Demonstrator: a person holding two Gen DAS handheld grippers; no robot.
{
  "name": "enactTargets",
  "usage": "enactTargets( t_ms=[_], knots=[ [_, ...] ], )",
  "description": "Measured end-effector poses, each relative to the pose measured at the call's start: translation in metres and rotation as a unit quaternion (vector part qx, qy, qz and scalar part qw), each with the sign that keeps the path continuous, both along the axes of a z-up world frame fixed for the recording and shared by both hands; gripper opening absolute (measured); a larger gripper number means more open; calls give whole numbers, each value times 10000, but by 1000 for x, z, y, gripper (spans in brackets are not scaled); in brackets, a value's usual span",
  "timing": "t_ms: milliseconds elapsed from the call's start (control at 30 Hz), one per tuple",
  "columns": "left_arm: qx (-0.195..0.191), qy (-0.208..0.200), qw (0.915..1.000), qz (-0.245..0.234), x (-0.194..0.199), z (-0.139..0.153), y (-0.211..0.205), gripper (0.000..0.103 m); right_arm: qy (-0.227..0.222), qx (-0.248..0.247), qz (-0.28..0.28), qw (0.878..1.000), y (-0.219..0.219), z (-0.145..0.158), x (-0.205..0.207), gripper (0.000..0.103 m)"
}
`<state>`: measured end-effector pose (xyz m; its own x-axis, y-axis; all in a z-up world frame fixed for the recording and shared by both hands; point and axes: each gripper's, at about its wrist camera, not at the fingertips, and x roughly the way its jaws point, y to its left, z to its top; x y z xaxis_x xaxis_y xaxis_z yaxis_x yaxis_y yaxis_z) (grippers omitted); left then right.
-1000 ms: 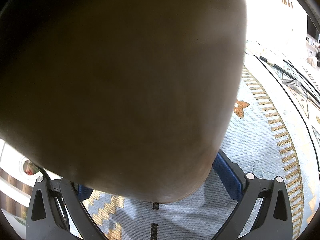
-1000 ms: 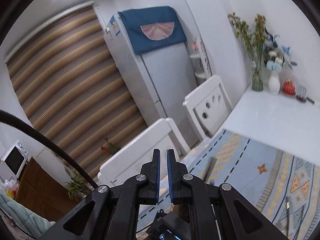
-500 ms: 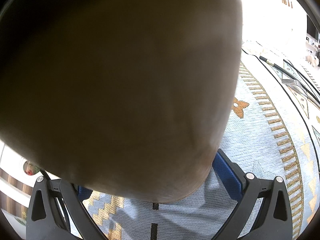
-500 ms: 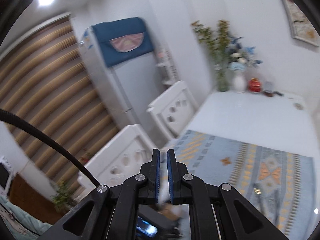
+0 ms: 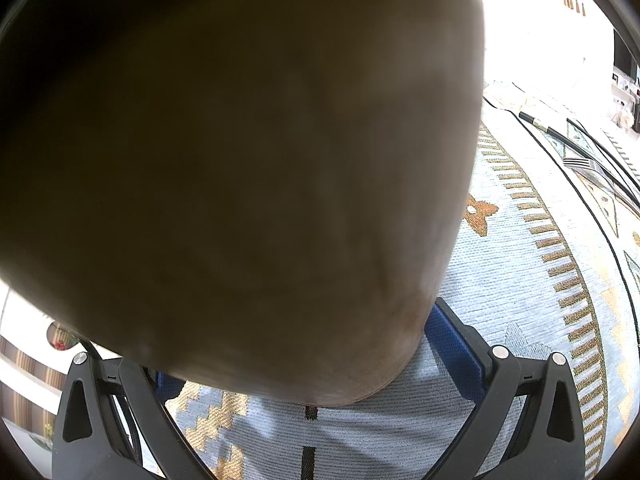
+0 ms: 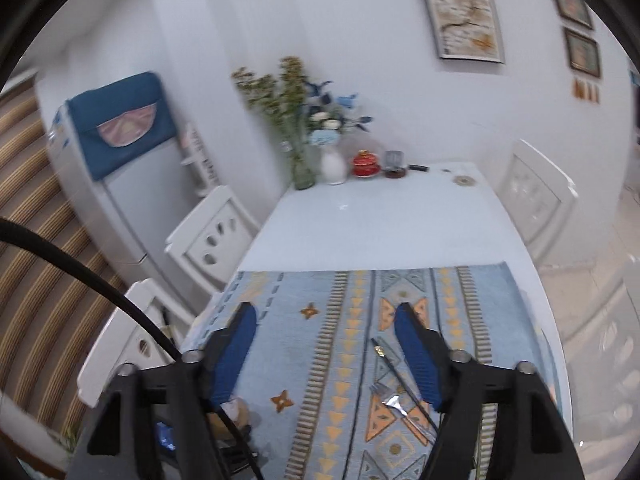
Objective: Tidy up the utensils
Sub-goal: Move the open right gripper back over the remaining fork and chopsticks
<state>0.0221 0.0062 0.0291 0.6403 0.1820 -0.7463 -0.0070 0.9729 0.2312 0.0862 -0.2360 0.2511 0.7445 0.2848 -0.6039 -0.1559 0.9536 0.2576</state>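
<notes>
Right gripper [image 6: 326,312] swung over placemat [image 6: 320,344] — jaws just parted, empty, fork [image 6: 394,404] below, left gripper [image 5: 304,360] gripping brown holder [image 5: 240,160].

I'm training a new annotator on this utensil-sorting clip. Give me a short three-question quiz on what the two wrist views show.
1. True or false: the right claw grips the fork.
2. What sits between the fingers of the left claw? A: a brown rounded object. B: a glass vase. C: a white plate.
3. Fill in: the fork lies on the patterned mat beside a pair of black ___.

Key
1. False. The right claw's jaws have just been opening and nothing is held between them; the fork lies on the mat.
2. A. It fills most of the left wrist view.
3. chopsticks.
</notes>
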Motion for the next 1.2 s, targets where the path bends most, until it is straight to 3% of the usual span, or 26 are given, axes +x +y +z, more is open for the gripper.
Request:
enactTargets(
  t_ms=[167, 300, 500, 533, 567, 600, 800, 1200],
  knots=[
    [0, 0, 10000, -1, 0, 0, 0, 103, 763, -634, -256, 9947, 5, -49, 17, 70],
    [0, 0, 10000, 0, 0, 0, 0, 103, 1386, -1322, -376, 9808, 16, -103, 31, 70],
    [2, 0, 10000, 0, 0, 0, 0, 103, 2428, -1079, -477, 9629, 6, -183, 47, 70],
    [1, -1, 10000, -1, 0, 0, 0, 103, 2645, -1085, -526, 9568, 3, -196, 51, 68],
    [-1, -1, 10000, -2, 0, 0, 0, 103, 2820, -1140, -577, 9509, 1, -206, 54, 53],
    [1, -1, 10000, -2, 0, 0, 0, 103, 2945, -1152, -592, 9468, -1, -214, 57, 47],
    [8, -3, 10000, 1, 0, 0, 0, 103, 2993, -1129, -585, 9457, -5, -230, 73, 43],
    [29, -7, 10000, 3, 0, -1, 1, 103, 2927, -1854, -241, 9377, 24, -252, 95, 42]
  ],
)
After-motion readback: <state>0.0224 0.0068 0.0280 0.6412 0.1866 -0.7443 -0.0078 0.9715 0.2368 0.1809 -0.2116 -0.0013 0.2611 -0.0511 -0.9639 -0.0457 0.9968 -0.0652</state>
